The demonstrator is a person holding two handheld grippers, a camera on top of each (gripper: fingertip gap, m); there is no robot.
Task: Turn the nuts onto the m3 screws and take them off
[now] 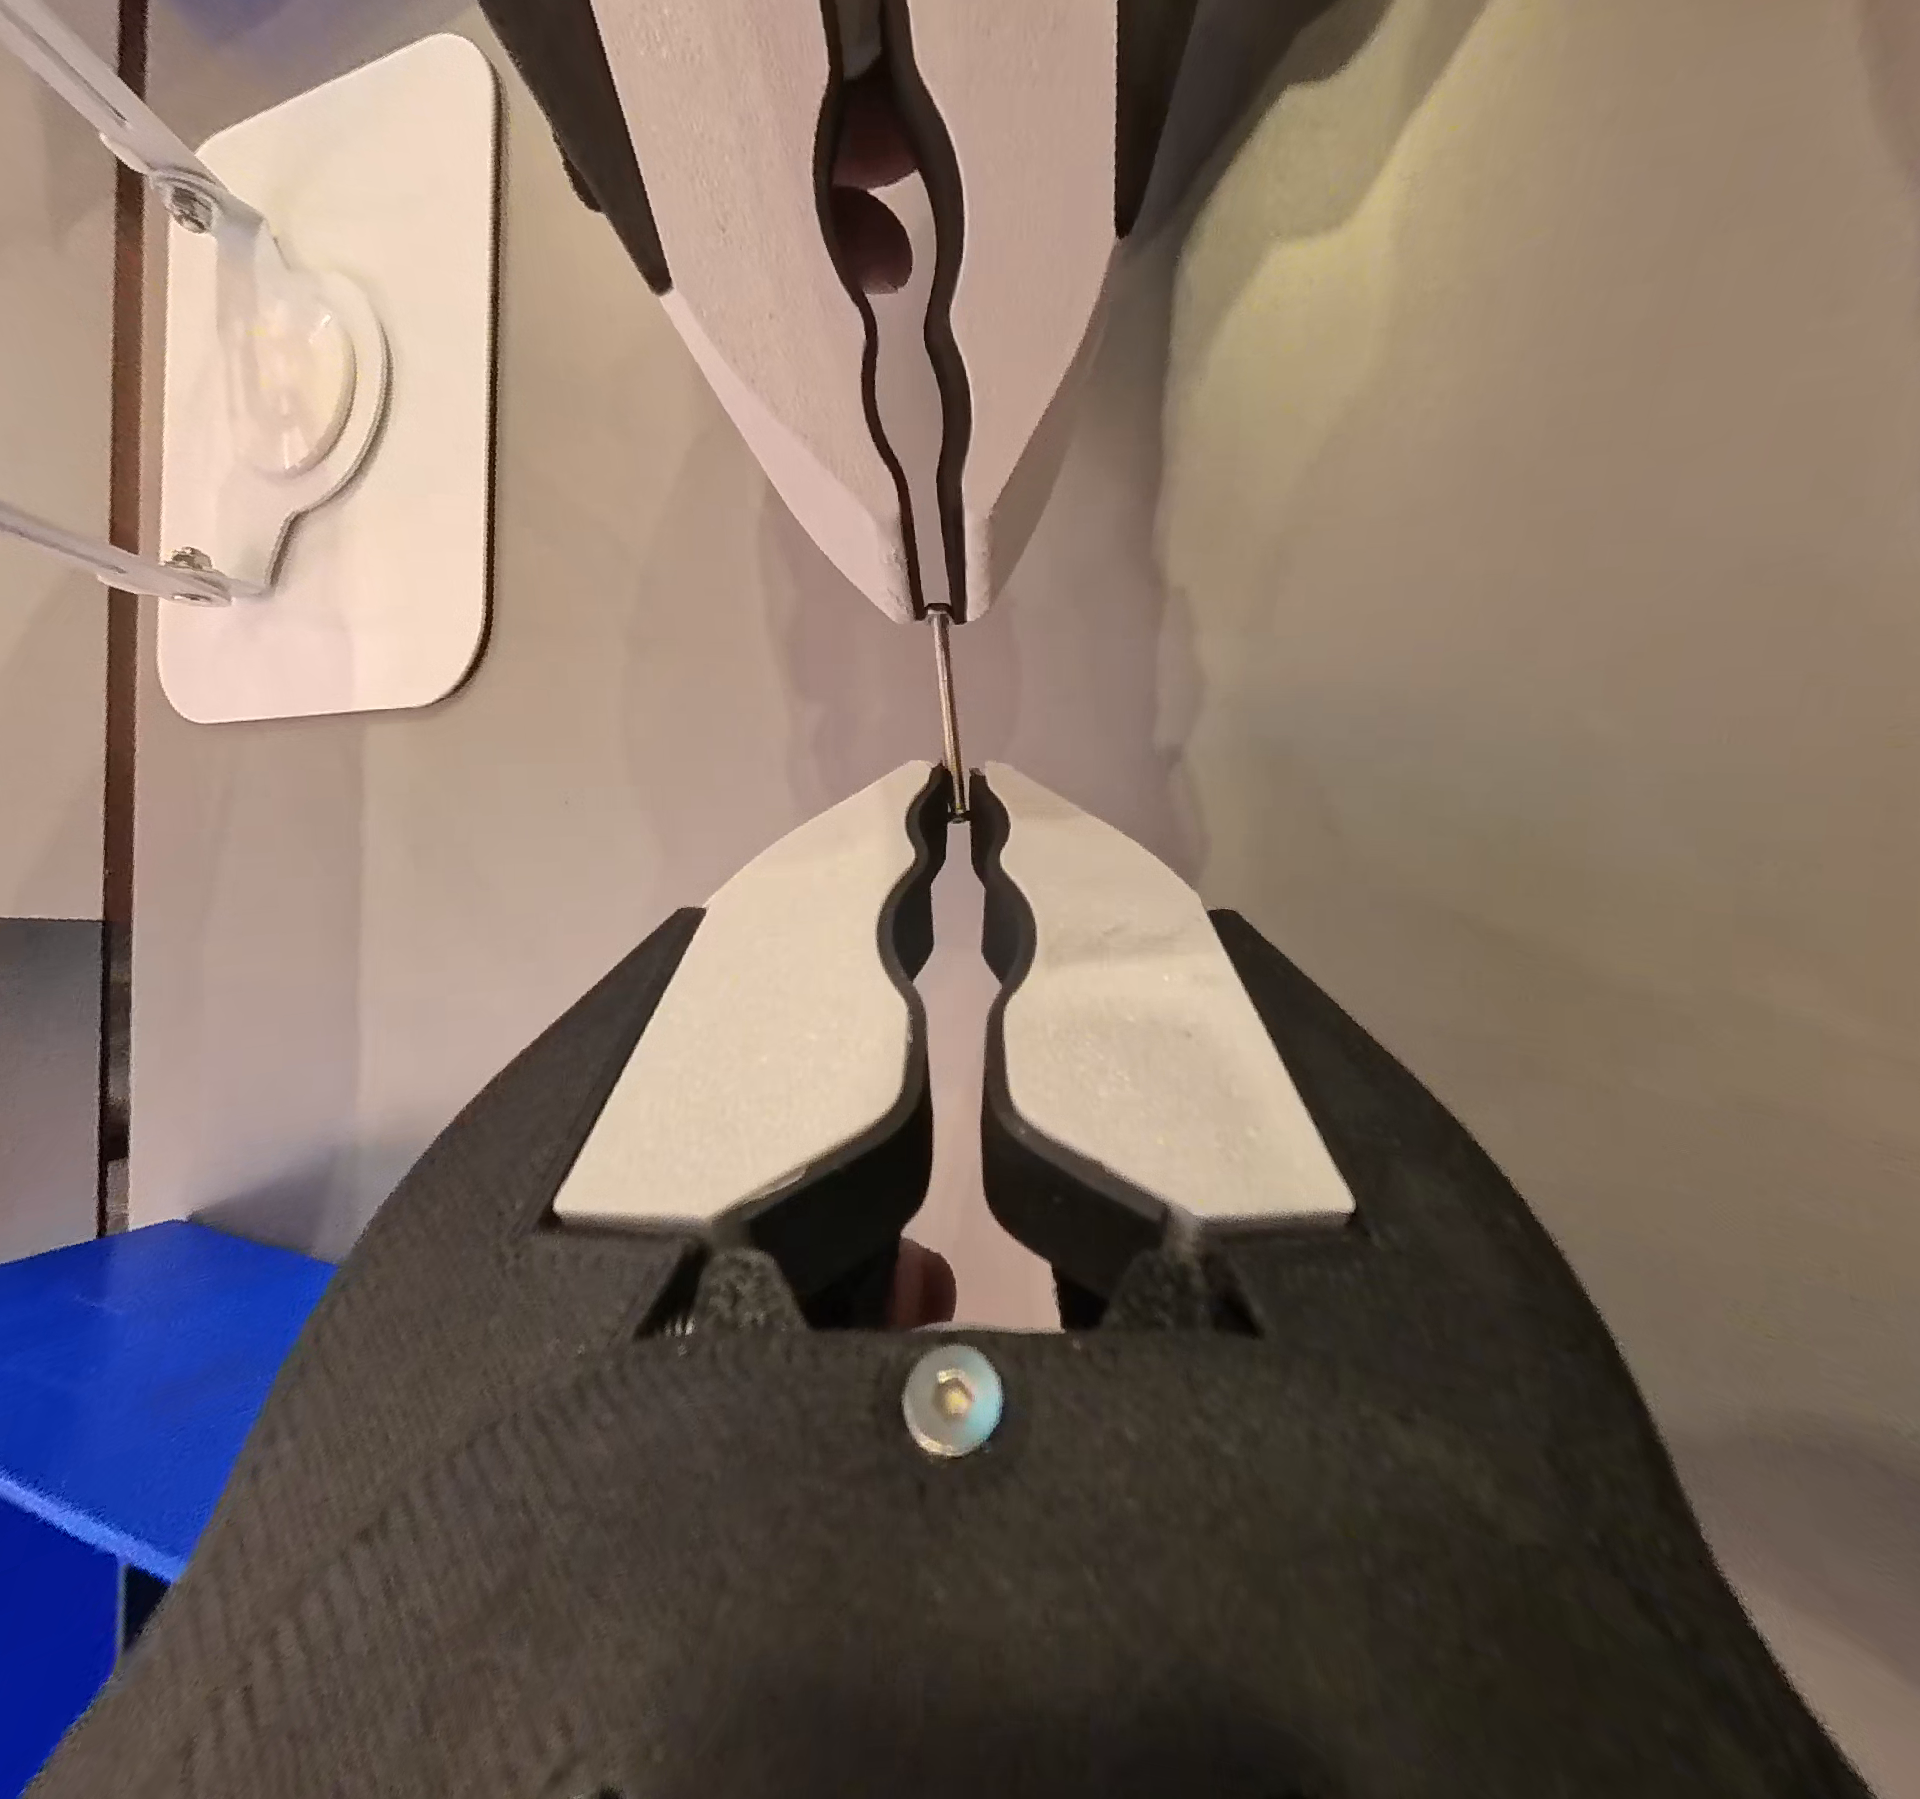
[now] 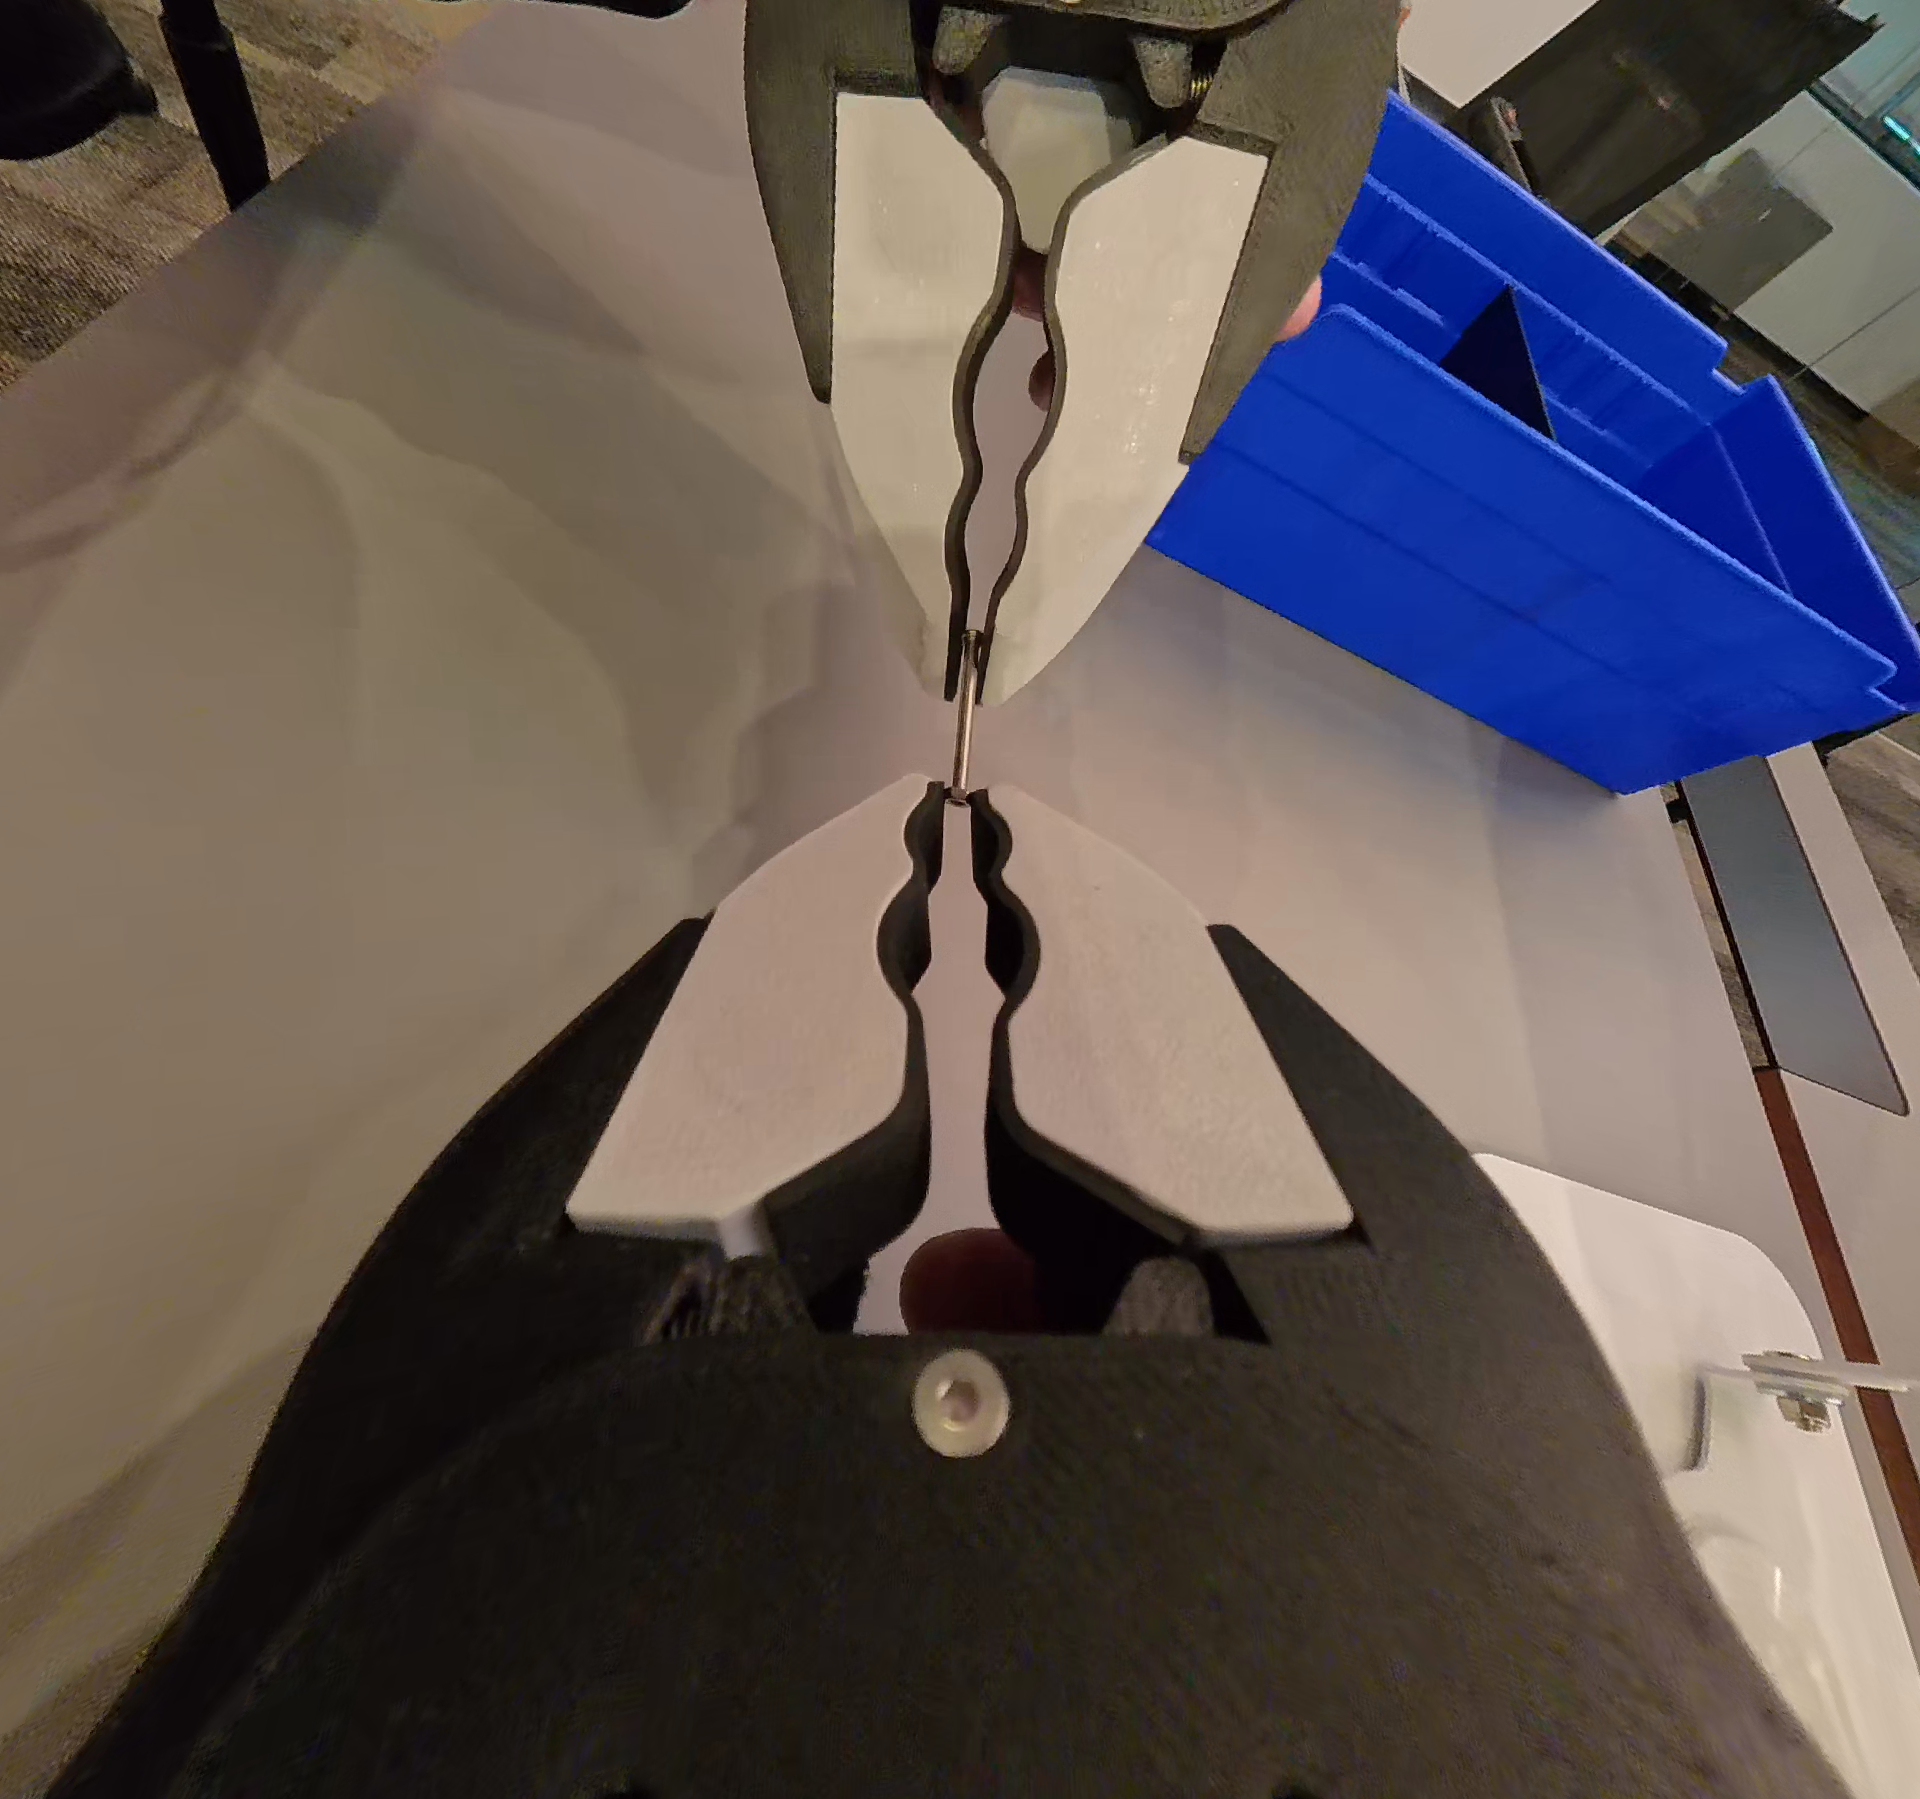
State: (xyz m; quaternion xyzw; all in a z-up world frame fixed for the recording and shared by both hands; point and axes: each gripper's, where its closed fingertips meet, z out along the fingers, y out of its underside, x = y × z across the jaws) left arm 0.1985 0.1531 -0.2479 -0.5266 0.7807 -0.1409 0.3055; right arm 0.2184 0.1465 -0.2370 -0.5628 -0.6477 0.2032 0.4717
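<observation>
**A:** How do the jaws stand in the left wrist view?

**B:** Both pairs are nearly together. The left gripper [image 1: 954, 781] pinches one end of a thin metal screw [image 1: 948, 689] at its tips; the right gripper [image 1: 938, 606], coming from above, pinches the other end. The screw bridges the two, held above the table [image 1: 1455, 710]. Whether a nut sits on it is too small to tell.

**A:** Any containers?

**B:** A blue bin [image 1: 114, 1386] shows at the lower left edge; its contents are out of sight. Farther up lies a white board [image 1: 416, 399] with a clear bracket [image 1: 260, 295] bolted on it. The table is pale and bare on the right side.

**A:** And the right wrist view?

**B:** The same clamp, mirrored: the right gripper [image 2: 956, 793] closes on the near end of the screw [image 2: 966, 721], the left gripper [image 2: 971, 679] on the far end. The blue bin [image 2: 1507, 554] stands just right of the left gripper; no contents show in its compartments. The table [image 2: 416, 710] lies open to the left, its edge meeting carpet [image 2: 312, 56] beyond. The white board [image 2: 1683, 1386] lies at the lower right.
</observation>
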